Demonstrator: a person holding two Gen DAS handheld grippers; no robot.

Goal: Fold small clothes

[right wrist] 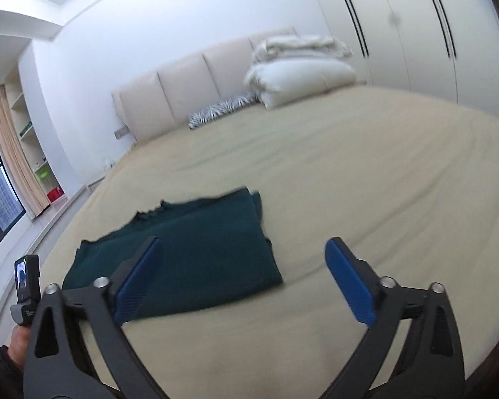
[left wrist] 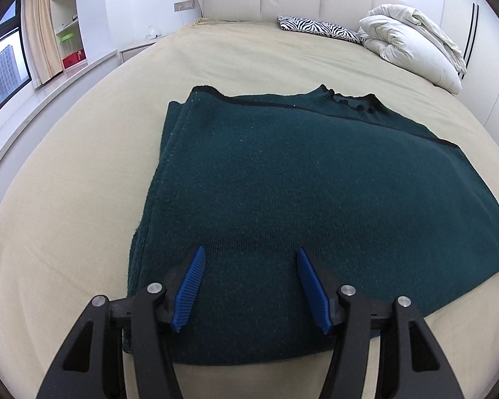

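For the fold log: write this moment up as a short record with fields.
garment: dark green sweater, partly folded, flat on the bed
surface: beige bed sheet
left gripper: open, over the sweater's near edge, holding nothing
right gripper: open, empty, above the sweater's right side
far end of bed: white duvet, zebra-print pillow

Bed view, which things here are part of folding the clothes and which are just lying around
Part of the job:
green sweater, partly folded on the bed
left gripper, open
right gripper, open

Just lying about:
zebra pillow
white duvet
red box on the shelf
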